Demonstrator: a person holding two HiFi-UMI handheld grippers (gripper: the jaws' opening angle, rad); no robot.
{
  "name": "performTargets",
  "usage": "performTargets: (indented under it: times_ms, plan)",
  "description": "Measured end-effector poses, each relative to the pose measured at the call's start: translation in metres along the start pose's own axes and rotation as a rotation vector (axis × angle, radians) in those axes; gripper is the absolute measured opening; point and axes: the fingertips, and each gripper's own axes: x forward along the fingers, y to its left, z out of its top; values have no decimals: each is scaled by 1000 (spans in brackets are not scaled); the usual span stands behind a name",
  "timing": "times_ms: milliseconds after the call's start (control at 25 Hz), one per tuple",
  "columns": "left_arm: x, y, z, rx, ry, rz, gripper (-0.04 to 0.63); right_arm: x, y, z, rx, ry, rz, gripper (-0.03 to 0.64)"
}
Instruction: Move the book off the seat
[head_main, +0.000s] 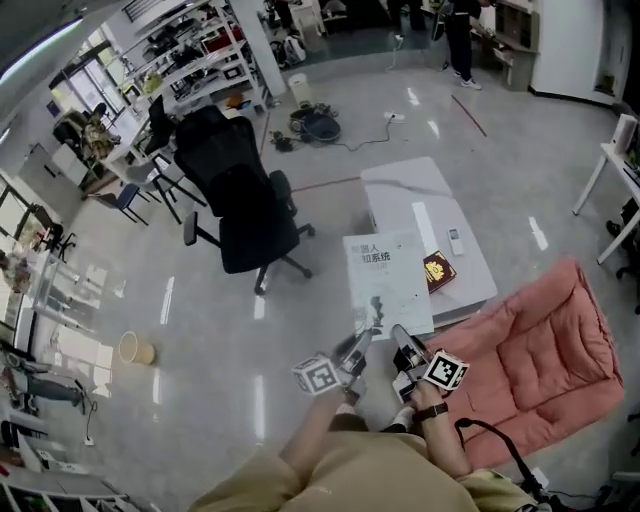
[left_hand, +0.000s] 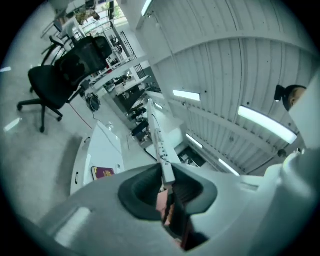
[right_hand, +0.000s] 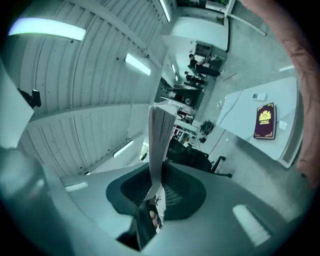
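Note:
A large white book (head_main: 388, 280) hangs flat in the air, over the floor and the near edge of the low white table (head_main: 400, 185). Both grippers hold it by its near edge. My left gripper (head_main: 358, 352) is shut on its near left corner, my right gripper (head_main: 403, 345) on its near right corner. In the left gripper view the book (left_hand: 159, 140) runs edge-on out of the closed jaws (left_hand: 167, 187). The right gripper view shows the book's pages (right_hand: 159, 145) rising from the clamped jaws (right_hand: 156, 192). The pink cushioned seat (head_main: 545, 350) lies to the right, with nothing on it.
A maroon book (head_main: 438, 270) and a small remote (head_main: 455, 240) lie on the white table. A black office chair (head_main: 240, 200) stands to the left. A round bin (head_main: 135, 348) sits on the floor at far left, cables (head_main: 318, 125) farther back, and a white desk (head_main: 615, 165) at the right edge.

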Motion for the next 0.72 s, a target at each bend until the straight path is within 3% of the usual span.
performTargets:
  times_ms: [160,280,520,720]
  plan:
    - [-42,38,27,12,-62,62,53,51,3,-46,49,73,69,54]
    - [-71,62,53,6,-104,81,54,88,7,-75,35,125,66,55]
    - [-107,98,119,20,-119,77,57,168,28,-110,23,149,117,55]
    - [-138,130,173,50,-123,48,58,225,35,-140,5,139,89,55]
